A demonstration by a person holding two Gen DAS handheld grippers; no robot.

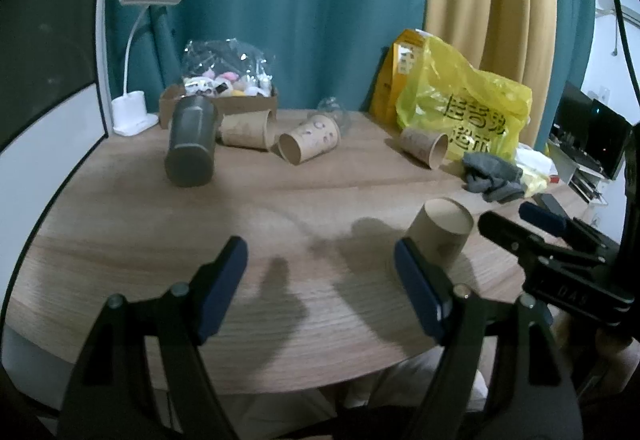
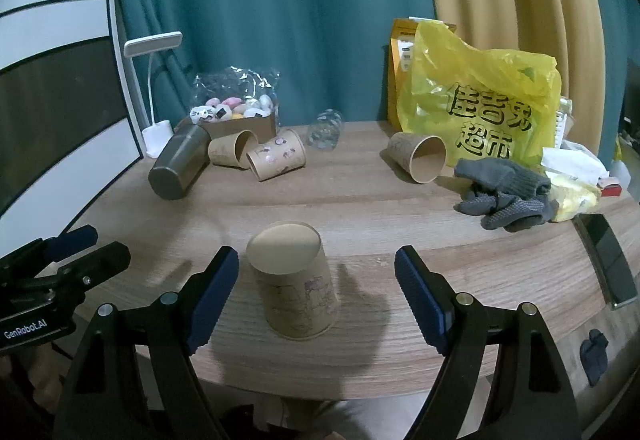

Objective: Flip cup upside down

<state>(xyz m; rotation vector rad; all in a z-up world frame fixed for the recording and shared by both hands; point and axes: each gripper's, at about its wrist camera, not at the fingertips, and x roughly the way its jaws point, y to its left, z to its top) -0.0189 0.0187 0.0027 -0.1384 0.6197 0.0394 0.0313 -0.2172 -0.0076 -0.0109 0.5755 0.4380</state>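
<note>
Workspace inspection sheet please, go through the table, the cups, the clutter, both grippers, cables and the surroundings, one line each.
Surface: round wooden table, wood grain, shadows near the front edge.
Job's things: paper cup standing upside down, base up, between the right gripper's fingers, untouched; three more paper cups lying on their sides at the back.
Clutter: grey tumbler on its side, clear glass, cardboard box of toys, yellow plastic bag, grey gloves, phone, white desk lamp.
Grippers: left gripper open, empty; right gripper open around the cup.
Cables: nothing seen.
Surroundings: teal curtain, yellow curtain.
</note>
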